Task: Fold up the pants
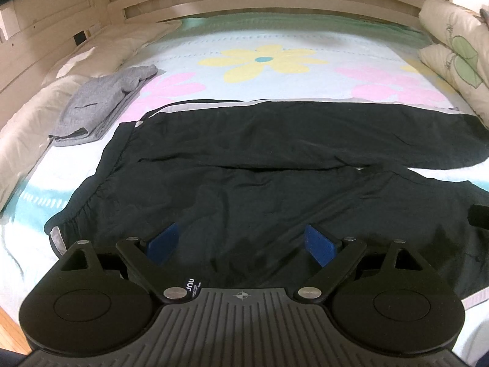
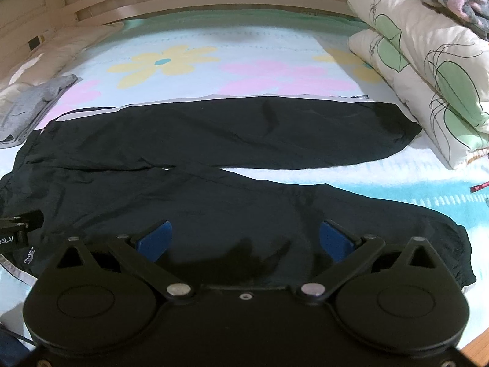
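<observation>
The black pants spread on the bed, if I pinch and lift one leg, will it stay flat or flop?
The black pants would probably flop and drape: the fabric looks thin and lies creased on the floral bedspread. Its slight sheen suggests it may slip between pads. Likely light, so it may drag along.

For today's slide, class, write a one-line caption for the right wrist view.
Open right gripper hovers over black pants spread flat, legs apart, on a flowered bedspread.
</observation>
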Available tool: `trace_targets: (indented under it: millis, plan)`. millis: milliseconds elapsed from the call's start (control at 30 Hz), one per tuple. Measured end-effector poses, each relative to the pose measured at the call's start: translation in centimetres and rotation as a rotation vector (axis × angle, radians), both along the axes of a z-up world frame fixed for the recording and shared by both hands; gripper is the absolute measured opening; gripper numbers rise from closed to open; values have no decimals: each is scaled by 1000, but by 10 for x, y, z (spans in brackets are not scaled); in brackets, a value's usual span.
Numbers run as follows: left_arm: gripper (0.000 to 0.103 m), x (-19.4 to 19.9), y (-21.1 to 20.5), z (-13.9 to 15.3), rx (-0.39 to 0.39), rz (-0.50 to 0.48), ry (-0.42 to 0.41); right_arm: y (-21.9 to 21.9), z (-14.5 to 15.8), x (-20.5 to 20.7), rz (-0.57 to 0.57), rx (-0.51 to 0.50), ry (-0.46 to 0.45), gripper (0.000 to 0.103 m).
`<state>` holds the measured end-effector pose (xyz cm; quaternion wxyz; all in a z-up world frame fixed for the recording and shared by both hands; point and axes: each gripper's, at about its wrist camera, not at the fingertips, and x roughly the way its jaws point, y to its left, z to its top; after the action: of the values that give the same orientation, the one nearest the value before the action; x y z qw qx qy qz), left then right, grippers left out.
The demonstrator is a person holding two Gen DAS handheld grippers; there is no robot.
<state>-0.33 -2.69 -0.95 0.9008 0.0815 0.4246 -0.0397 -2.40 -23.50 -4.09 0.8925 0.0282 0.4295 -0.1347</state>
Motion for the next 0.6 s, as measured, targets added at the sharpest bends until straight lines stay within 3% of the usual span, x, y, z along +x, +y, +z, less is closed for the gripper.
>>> trace_targets:
  millis: [600]
  plan:
    - [90, 4, 0, -4, -4, 6, 23, 5, -7, 6, 7, 7, 34, 103]
